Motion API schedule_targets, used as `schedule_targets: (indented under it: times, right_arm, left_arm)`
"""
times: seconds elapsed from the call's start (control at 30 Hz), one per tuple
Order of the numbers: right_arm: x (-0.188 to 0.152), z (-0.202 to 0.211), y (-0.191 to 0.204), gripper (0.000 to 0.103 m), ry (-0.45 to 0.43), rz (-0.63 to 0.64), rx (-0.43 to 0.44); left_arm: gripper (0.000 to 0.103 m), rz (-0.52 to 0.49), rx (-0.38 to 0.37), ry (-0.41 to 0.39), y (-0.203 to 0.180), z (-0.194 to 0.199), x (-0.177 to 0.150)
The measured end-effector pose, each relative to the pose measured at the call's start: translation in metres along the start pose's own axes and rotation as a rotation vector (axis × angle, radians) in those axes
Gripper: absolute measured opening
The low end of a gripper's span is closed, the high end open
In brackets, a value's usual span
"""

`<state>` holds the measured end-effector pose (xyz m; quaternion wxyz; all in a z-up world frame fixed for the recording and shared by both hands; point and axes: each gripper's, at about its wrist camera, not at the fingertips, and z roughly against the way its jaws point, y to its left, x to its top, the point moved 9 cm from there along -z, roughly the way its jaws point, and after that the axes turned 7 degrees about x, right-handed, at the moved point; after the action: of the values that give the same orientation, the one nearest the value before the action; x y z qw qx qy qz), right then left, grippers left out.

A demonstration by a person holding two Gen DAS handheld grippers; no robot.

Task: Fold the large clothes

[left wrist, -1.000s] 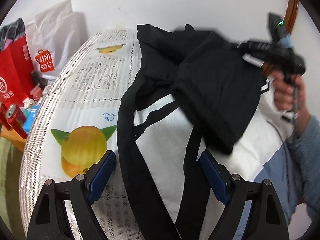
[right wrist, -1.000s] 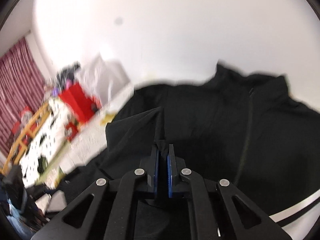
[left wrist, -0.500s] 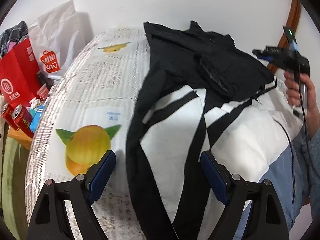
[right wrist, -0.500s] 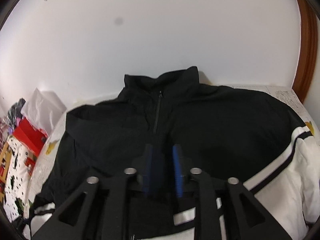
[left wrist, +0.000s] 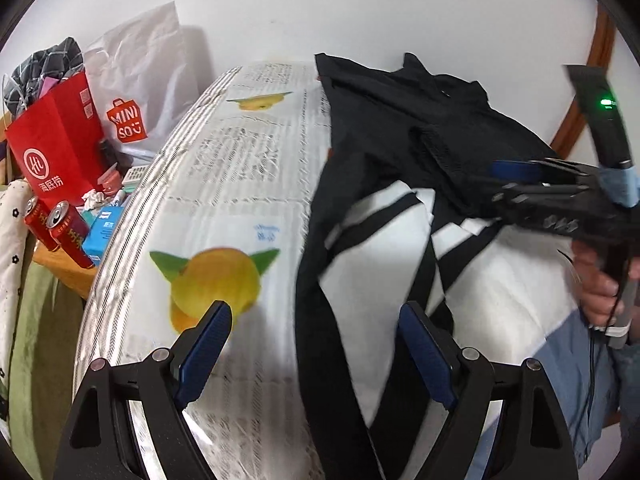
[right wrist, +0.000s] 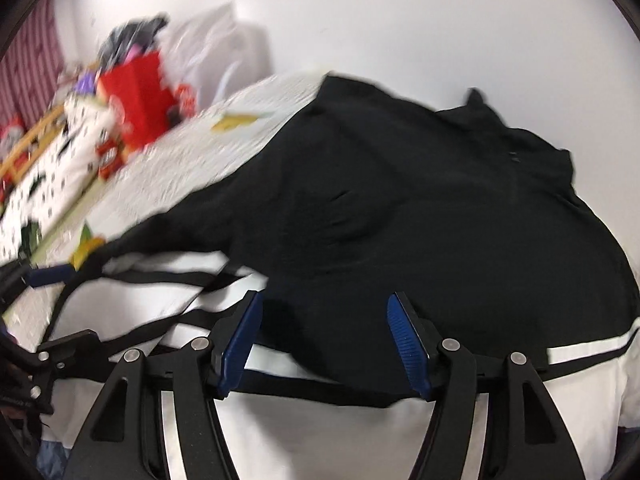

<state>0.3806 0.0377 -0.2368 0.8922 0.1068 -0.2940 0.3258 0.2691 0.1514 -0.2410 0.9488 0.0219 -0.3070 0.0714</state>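
a white wall backs the table [left wrist: 240, 184], which is covered in a pale cloth printed with yellow fruit and grey text. past its left edge i see clutter: a red paper bag [left wrist: 56, 144], a white shopping bag [left wrist: 140, 80], two red cans [left wrist: 60, 228] and a small blue carton [left wrist: 102, 236].

the jacket [left wrist: 400, 184] lies along the right side of the table, its black upper part and collar toward the far edge by the wall, its white panels with black stripes toward the near edge. a black sleeve is folded across the chest, and the right wrist view [right wrist: 420, 216] shows that black part spread smooth.

my left gripper [left wrist: 316, 356] hangs released over the near edge, fingers wide apart, one over the fruit print and the other over the white panel, with a black stripe of the jacket below the gap but nothing pinched.

my right gripper [right wrist: 324, 344] has its jaws opening; the jacket's black fabric lies beneath them and the blue pads [right wrist: 406, 344] press on nothing. from the left wrist view i see this gripper [left wrist: 516, 184] over the jacket's right side, with the hand [left wrist: 600, 284] on its handle.
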Motion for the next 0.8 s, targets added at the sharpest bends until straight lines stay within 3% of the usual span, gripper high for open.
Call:
schedule_targets:
  times: [0.17,0.2,0.23,0.3,0.33,0.5,0.63,0.8]
  right_arm:
    - [-0.007,-0.021,0.007,0.064,0.034,0.042,-0.118]
    - [-0.006,-0.021,0.006,0.058,0.011,0.039,-0.120]
    - [-0.004,-0.020,0.004,0.032,0.005,0.035,-0.124]
    - [-0.001,-0.012,0.001,0.021,-0.003,0.020,-0.100]
    - [0.002,-0.001,-0.001,0.010,-0.034,0.008,-0.084]
    - [0.020,0.070,-0.040,0.009,-0.204,-0.102,0.010]
    - [0.015,0.131,-0.115,0.009,-0.326,-0.224,-0.065]
    - [-0.029,0.177,-0.236,0.009,-0.360,-0.441,-0.204]
  left_arm:
    - [0.084,-0.019,0.001,0.005,-0.006,0.001,-0.004]
    - [0.084,-0.018,0.001,0.009,-0.007,0.001,-0.005]
    - [0.084,-0.016,0.003,0.011,-0.007,0.001,-0.005]
    - [0.084,-0.018,0.010,0.009,-0.007,0.001,-0.005]
    - [0.084,-0.018,0.015,0.010,-0.006,0.000,-0.005]
    - [0.084,-0.005,0.036,0.028,-0.004,-0.003,-0.007]
    - [0.084,-0.008,0.052,0.023,-0.006,-0.002,-0.005]
    - [0.084,0.001,0.068,0.016,-0.007,0.001,0.001]
